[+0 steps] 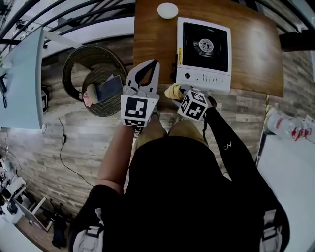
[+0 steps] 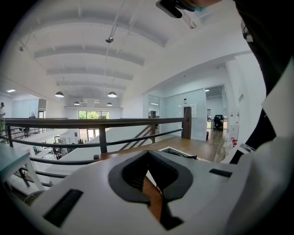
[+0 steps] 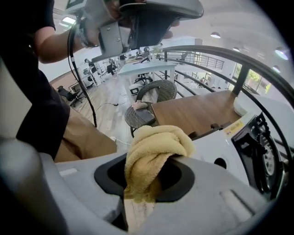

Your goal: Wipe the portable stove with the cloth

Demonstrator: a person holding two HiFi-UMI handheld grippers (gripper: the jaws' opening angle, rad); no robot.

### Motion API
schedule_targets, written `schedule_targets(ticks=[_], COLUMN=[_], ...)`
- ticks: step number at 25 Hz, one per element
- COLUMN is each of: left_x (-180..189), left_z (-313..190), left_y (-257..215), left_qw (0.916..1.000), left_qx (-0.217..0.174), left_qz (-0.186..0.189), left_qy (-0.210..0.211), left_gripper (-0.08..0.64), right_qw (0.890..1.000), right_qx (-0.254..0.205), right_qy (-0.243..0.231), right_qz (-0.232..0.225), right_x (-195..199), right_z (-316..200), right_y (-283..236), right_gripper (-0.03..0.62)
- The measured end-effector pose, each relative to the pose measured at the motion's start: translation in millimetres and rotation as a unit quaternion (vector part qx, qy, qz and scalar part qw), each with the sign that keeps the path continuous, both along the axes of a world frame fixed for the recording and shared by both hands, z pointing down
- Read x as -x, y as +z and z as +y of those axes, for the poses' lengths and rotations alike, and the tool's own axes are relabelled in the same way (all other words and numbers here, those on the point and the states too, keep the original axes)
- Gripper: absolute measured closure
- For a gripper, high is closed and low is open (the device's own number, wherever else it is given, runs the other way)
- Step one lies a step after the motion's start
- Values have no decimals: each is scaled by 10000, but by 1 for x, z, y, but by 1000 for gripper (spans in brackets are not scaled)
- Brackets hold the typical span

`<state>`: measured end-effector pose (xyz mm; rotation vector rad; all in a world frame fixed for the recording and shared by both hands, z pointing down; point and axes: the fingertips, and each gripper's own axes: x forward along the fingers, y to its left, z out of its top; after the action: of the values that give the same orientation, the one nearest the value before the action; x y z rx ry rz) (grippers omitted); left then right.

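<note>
The portable stove (image 1: 204,47) is white with a black burner top and stands on the wooden table (image 1: 256,54) near its front edge. My right gripper (image 1: 178,94) hangs just in front of the stove's front left corner, shut on a bunched yellow cloth (image 1: 172,90). The right gripper view shows the cloth (image 3: 156,151) bulging out of the jaws, with the stove (image 3: 257,147) to the right. My left gripper (image 1: 156,63) is left of the stove at the table's edge, shut on nothing. In the left gripper view the stove's edge (image 2: 177,153) shows just past the closed gripper (image 2: 148,158).
A small white dish (image 1: 168,10) lies on the table behind the stove. A round wicker chair (image 1: 96,78) with items on it stands left of the table. A light-blue desk (image 1: 22,78) is at far left, a white table (image 1: 290,167) at right.
</note>
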<state>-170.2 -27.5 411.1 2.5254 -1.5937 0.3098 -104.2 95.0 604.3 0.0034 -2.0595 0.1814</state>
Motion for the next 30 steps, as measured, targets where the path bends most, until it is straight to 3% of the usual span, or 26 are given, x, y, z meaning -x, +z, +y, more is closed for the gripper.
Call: schedule_targets(ticks=[4, 9, 18, 30], left_x=[21, 37, 58, 62], left_z=[-18, -31, -43, -87], left_y=[-4, -12, -10, -2], left_qw=[9999, 9993, 9980, 9993], left_qx=[-58, -161, -172, -33], left_qz=[60, 121, 219, 237], left_qy=[98, 302, 567, 272], left_gripper=[552, 552, 552, 552], right_qw=[9995, 9957, 9943, 9866], right_qx=[-45, -558, -723, -1012], right_qy=[-153, -350, -772, -1200], right_qz=[-258, -649, 108, 441], right_x=[25, 69, 86, 79], right_z=[0, -27, -43, -112], right_y=[-19, -52, -20, -16], right_gripper=[471, 471, 471, 472])
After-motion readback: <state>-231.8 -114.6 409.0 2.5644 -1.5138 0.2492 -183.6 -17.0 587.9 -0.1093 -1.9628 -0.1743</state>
